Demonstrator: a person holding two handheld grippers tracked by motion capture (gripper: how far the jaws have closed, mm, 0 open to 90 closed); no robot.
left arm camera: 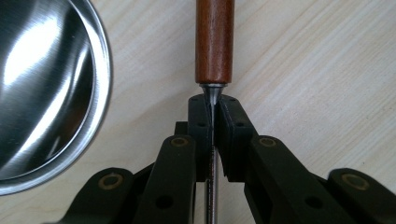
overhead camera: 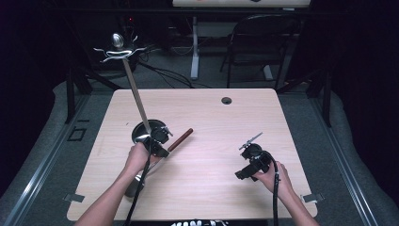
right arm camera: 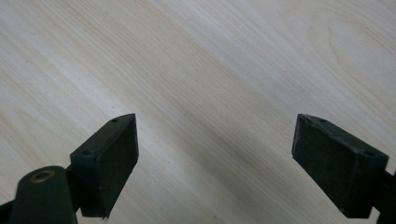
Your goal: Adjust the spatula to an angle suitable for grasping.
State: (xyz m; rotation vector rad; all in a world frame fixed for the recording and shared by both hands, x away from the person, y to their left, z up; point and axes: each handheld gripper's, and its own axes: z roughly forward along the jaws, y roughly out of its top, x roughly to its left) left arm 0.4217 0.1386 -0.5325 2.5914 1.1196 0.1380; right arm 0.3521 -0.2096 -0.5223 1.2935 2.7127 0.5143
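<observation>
Utensil's (left arm camera: 214,42) working end, hidden below hand-held gripper (left arm camera: 213,121)

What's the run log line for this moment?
left gripper: shut on tool shank, beside bowl | right gripper: open over bare table

The bench (right arm camera: 210,56) is pale matt wood grain; the bowl (left arm camera: 42,93) is glossy brushed metal; the handle (left arm camera: 214,42) is polished reddish wood.

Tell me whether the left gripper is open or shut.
Shut. In the left gripper view the left gripper has its jaws pressed onto the thin metal shank of the wooden-handled tool, just below the handle.
</observation>
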